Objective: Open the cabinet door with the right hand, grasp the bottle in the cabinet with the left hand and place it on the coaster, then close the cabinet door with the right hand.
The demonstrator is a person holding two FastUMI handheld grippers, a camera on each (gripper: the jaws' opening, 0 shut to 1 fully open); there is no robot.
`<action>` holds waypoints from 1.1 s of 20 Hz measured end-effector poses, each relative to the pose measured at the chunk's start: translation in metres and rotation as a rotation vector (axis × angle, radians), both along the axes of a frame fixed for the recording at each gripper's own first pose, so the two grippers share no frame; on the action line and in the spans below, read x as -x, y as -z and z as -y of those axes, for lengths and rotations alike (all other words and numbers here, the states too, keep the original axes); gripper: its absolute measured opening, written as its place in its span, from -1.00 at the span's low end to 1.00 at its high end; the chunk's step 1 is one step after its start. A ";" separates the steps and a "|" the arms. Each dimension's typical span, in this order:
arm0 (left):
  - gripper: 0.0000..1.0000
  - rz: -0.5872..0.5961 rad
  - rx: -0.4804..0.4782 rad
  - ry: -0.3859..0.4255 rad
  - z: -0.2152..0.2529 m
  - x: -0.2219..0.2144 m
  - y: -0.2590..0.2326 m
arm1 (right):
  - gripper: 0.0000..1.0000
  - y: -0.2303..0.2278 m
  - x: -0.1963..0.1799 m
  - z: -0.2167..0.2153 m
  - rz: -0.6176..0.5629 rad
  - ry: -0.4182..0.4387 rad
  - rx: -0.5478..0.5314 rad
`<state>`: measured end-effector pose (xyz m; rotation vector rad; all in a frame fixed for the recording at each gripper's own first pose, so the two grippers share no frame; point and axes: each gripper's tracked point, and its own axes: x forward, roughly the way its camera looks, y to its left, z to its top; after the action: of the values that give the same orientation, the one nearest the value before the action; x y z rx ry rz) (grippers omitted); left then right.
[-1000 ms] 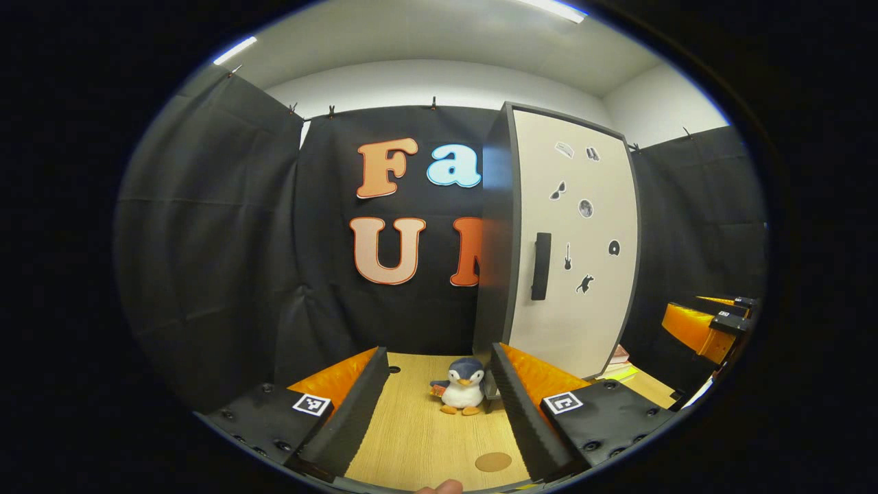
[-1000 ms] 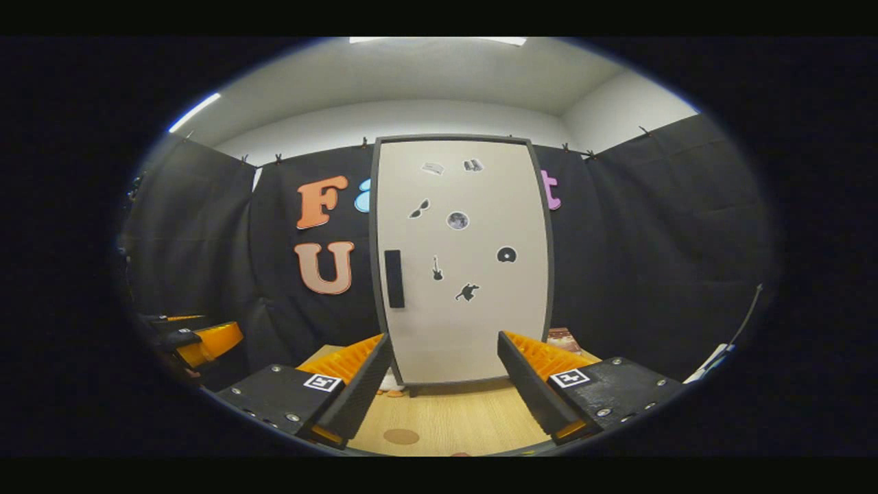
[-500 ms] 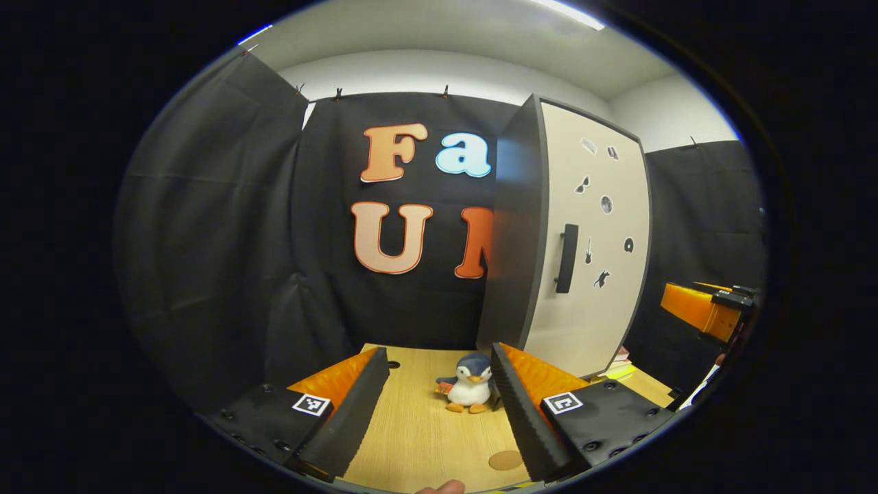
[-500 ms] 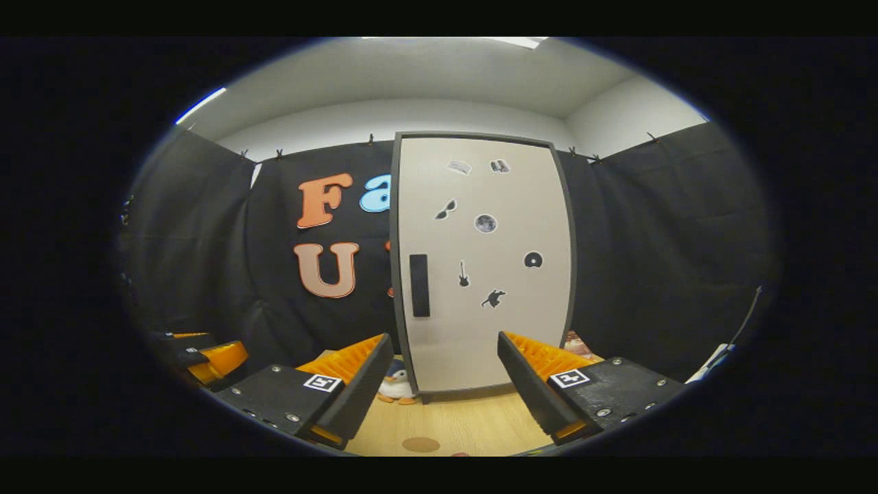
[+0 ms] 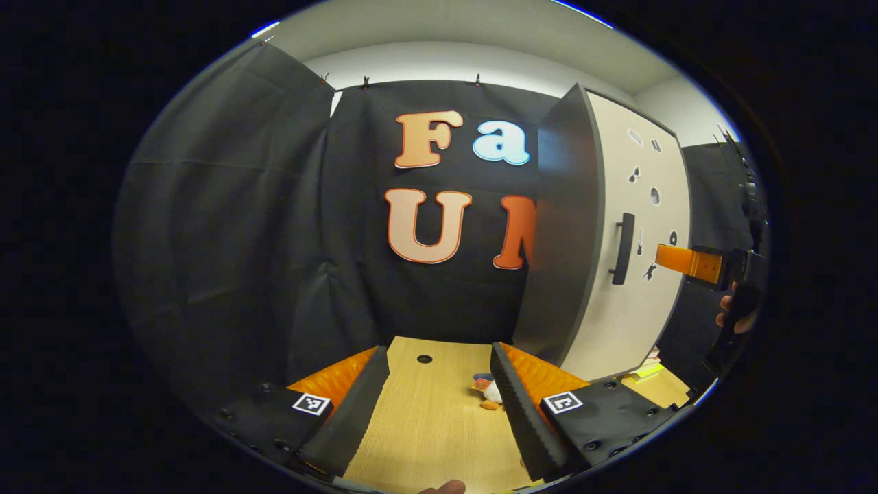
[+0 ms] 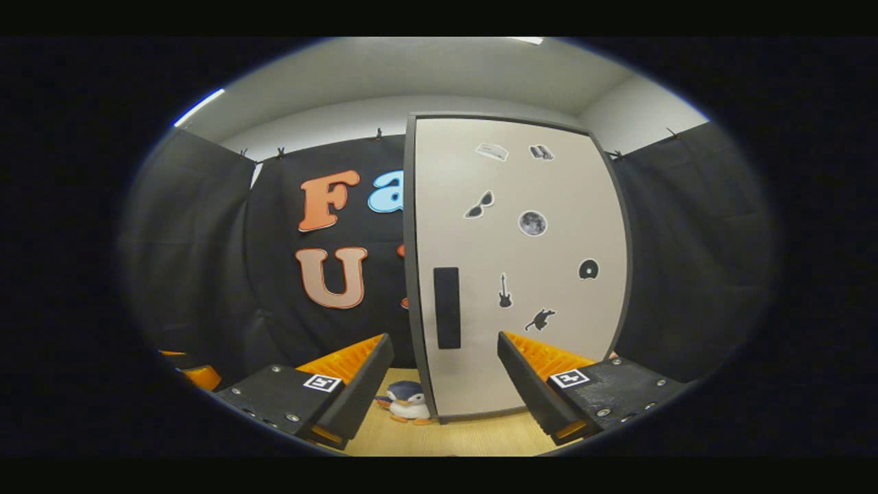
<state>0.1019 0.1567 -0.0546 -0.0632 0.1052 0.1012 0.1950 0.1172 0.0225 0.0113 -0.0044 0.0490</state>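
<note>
Moved: in the right gripper view the cabinet door (image 6: 521,274) looms larger than half a second ago, and its handle (image 6: 447,307) has slid lower toward the fingers; in the left gripper view the cabinet has swung toward the right edge and the toy penguin (image 5: 488,392) is now mostly hidden behind the right-hand finger.
Right gripper (image 6: 444,377): fingers spread wide apart, holding nothing, raised in front of the door; the handle sits just above the gap between them, nearer the left finger.
Left gripper (image 5: 439,405): fingers apart, empty, low over the wooden table (image 5: 425,425), off to the cabinet's left side.
Door: shut, flush in its dark frame, with small dark stickers on its pale face.
Handle: a dark bar near the door's left edge, long axis upright.
Bottle: cannot tell; the shut door hides the inside.
Open room: bare table between the left fingers, running back to the cloth wall; the penguin (image 6: 406,401) stands just beside the cabinet's lower left corner.
</note>
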 end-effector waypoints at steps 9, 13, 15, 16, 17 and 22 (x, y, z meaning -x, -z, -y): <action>0.94 -0.029 0.008 -0.106 -0.017 -0.049 0.010 | 0.89 0.002 -0.107 -0.002 -0.010 -0.049 -0.038; 0.94 -0.045 0.007 -0.129 -0.020 -0.063 0.016 | 0.62 0.005 -0.122 0.000 -0.015 -0.049 -0.035; 0.94 -0.055 0.002 -0.133 -0.023 -0.064 0.020 | 0.27 0.006 -0.123 0.003 -0.016 -0.036 -0.031; 0.94 -0.057 0.002 -0.133 -0.023 -0.064 0.022 | 0.04 0.007 -0.121 0.002 -0.020 -0.041 -0.038; 0.94 -0.061 0.004 -0.131 -0.025 -0.063 0.023 | -0.17 0.007 -0.121 0.002 -0.023 -0.034 -0.036; 0.94 -0.059 0.013 -0.118 -0.027 -0.058 0.023 | -0.35 0.008 -0.114 0.003 -0.060 -0.014 -0.037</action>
<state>0.1603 0.1837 -0.0773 -0.0791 0.1608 0.2205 0.3090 0.1141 0.0142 0.0500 0.0547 0.0626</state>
